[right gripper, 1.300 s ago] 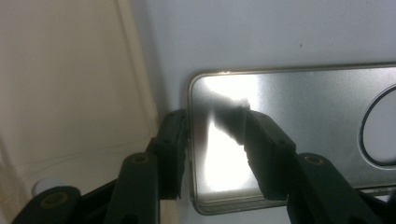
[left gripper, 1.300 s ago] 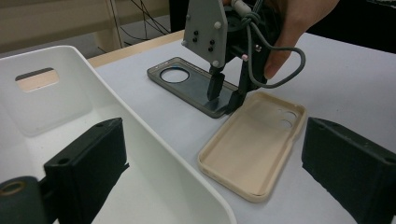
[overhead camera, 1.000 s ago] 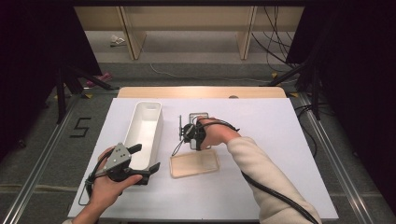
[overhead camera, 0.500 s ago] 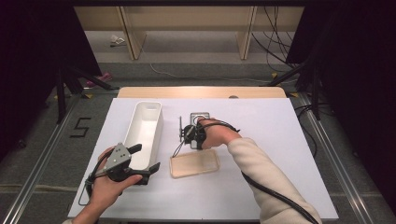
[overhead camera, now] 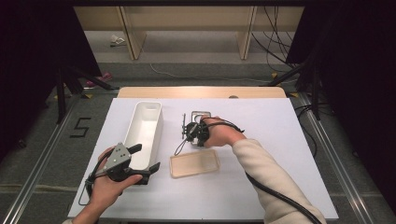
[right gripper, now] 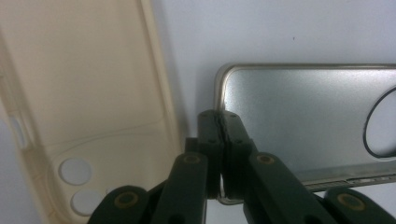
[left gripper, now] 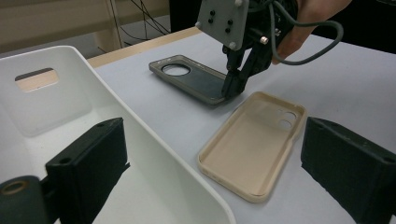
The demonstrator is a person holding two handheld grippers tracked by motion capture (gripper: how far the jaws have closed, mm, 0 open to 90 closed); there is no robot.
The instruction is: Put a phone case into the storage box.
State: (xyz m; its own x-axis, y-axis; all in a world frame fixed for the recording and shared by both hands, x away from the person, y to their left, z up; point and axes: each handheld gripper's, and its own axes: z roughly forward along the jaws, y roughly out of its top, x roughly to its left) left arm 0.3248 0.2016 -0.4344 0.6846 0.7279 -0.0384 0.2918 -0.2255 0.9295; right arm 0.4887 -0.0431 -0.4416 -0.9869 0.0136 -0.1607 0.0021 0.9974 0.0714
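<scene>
Now, right hand: your right gripper (overhead camera: pixel 191 131) points steeply down at the table (overhead camera: pixel 280 154), wrist bent, forearm coming in from the lower right.
Right jaws: they have just been closing and now pinch the short-end rim of the grey case (right gripper: pixel 299 121); in the right gripper view the pads meet with that thin edge between them.
Left hand: your left gripper (overhead camera: pixel 142 163) lies low and roughly level near the front left of the table, jaws spread wide with nothing between them.
Grey case: flat, dark grey with a dull metallic sheen, rounded corners, one large round camera hole; it lies on the table beyond the beige case (left gripper: pixel 252 144), just beside it.
Beige case: soft-looking, matte cream shell, open side up, raised rim, two round holes at one end.
Bin (overhead camera: pixel 140 135): long white plastic tub, smooth walls, slot handle in the far end, standing left of both cases.
Table: plain white, matte.
</scene>
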